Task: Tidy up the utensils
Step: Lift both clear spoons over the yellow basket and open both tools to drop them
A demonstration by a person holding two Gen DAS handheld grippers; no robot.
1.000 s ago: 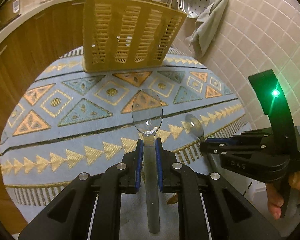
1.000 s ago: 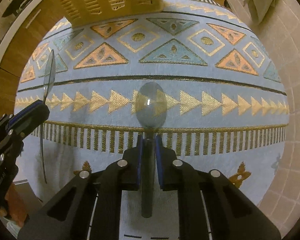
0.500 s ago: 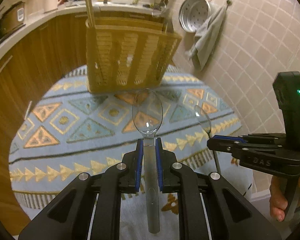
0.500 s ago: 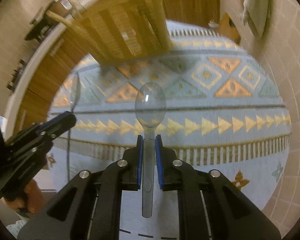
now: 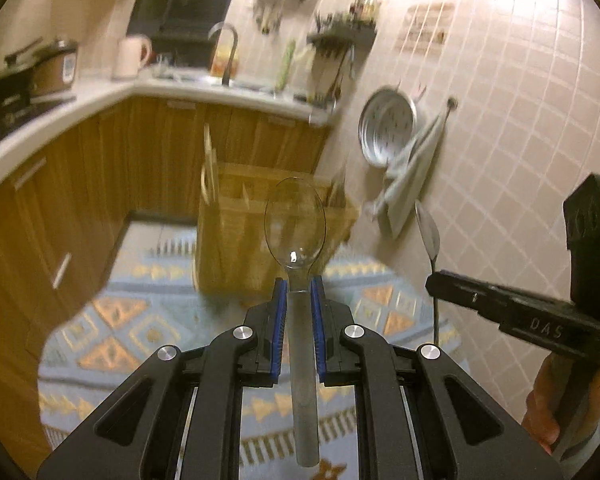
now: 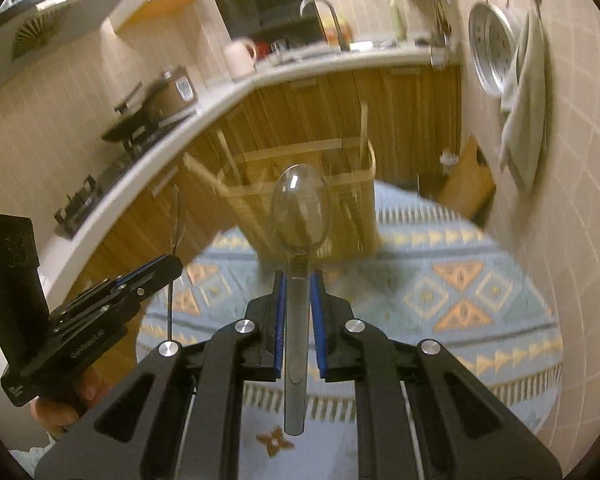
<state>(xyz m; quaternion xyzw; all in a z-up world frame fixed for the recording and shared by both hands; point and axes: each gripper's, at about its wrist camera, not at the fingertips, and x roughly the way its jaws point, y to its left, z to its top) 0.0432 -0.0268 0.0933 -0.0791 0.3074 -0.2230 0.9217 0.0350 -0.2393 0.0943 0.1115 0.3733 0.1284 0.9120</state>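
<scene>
**Both spoons lifted off the rug, aimed at the caddy**

Since a second ago both hands rose and tipped up: views that were full of rug now show cabinets, wall tiles and the caddy's open top.

Big to small. Patterned blue rug (image 5: 148,332) covers the table, wood cabinets (image 5: 100,184) behind, tiled wall at right with a hanging metal pan (image 5: 386,128) and towel (image 5: 414,176). Slatted wooden utensil caddy (image 5: 236,248) stands upright at the far side of the rug, divided into compartments; a few sticks or utensils already stand in it, exact type too blurred to tell.

Left tongs (image 5: 299,300) clamped on the handle of a clear plastic spoon (image 5: 295,232), bowl forward, lined up in view with the caddy. Right tongs (image 6: 298,296) clamped the same way on a second clear spoon (image 6: 300,212), also in front of the caddy. Both spoons in the air, well short of the caddy, touching nothing else. Each tool shows in the other's view, side by side, apart.

Step in hand, my read: carry to the caddy and drop in. To do it well: keep both grips tight, get above the rim, tip each spoon near vertical over one compartment, go one at a time so the tools don't collide, release only once the spoon is inside the walls. Clear plastic is light and slick, may swing in the pads.
</scene>
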